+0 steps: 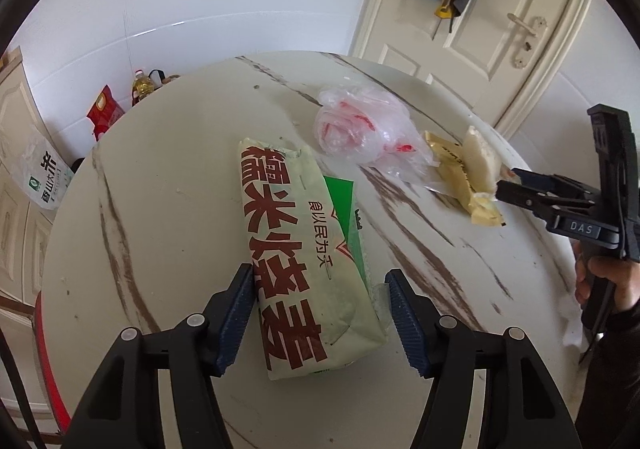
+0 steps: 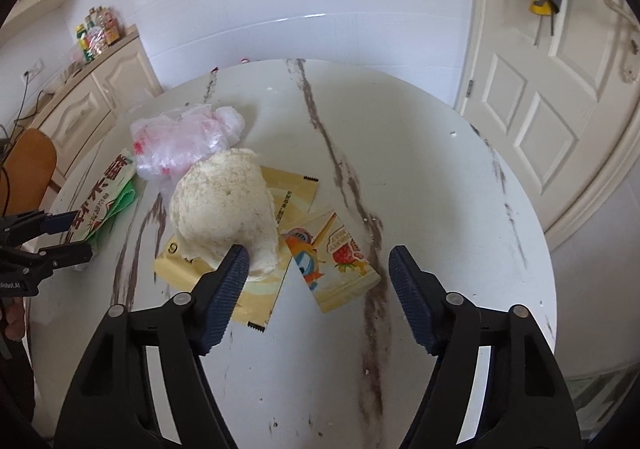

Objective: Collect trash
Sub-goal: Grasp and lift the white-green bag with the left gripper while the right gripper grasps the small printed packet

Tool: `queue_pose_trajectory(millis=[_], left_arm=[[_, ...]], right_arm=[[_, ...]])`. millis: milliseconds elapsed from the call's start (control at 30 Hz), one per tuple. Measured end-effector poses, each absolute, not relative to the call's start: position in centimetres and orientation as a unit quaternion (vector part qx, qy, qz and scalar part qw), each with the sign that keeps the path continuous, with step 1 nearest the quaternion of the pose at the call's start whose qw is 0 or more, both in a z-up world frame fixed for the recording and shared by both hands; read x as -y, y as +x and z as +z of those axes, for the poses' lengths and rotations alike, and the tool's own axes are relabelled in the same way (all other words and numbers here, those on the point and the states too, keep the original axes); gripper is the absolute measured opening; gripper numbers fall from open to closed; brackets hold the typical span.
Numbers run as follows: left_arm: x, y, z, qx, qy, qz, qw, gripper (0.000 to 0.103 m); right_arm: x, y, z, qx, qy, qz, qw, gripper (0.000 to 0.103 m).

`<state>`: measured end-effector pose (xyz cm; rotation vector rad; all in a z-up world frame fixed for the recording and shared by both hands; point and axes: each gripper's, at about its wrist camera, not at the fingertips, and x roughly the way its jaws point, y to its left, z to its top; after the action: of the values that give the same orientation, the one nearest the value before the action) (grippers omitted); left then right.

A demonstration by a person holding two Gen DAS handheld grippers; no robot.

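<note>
Left gripper (image 1: pixel 320 313): fingers spread wide, straddling the near end of the green food packet (image 1: pixel 304 249) lying on the round marble table (image 1: pixel 168 177).
Clear plastic bag (image 1: pixel 360 129): crumpled, just beyond the packet.
Bread piece (image 2: pixel 224 209): resting on the yellow wrapper (image 2: pixel 256 289), cartoon wrapper (image 2: pixel 336 261) beside it.
Right gripper (image 2: pixel 318 285): spread apart, left fingertip against the bread.

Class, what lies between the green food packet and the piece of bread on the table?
The crumpled clear plastic bag lies between the green food packet and the bread, seen in the right wrist view.
</note>
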<state>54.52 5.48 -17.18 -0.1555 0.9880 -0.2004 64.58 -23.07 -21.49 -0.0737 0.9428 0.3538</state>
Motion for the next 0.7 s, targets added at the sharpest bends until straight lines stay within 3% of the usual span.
queue_pose_trajectory(millis=[167, 233, 267, 300, 700], left_arm=[[-5.1, 53.7, -16.8, -0.473, -0.075, -0.099, 0.872, 0.06], [-4.6, 53.4, -16.7, -0.474, -0.072, -0.098, 0.872, 0.06], [-4.5, 53.2, -16.6, -0.473, -0.072, -0.101, 0.872, 0.06], [-4.3, 53.1, -16.4, -0.473, -0.073, -0.105, 0.872, 0.06], [-0.7, 48.3, -13.4, -0.449, -0.072, -0.151, 0.877, 0.059]], right_arm=[[22.9, 64.4, -21.7, -0.449, -0.049, 0.181, 0.874, 0.068], [23.0, 64.8, -21.9, -0.452, -0.041, 0.182, 0.872, 0.051], [23.1, 65.0, -22.0, -0.453, -0.039, 0.182, 0.872, 0.034], [23.0, 64.9, -21.9, -0.451, -0.046, 0.176, 0.874, 0.028], [24.9, 56.1, -19.1, -0.417, -0.022, 0.164, 0.894, 0.028]])
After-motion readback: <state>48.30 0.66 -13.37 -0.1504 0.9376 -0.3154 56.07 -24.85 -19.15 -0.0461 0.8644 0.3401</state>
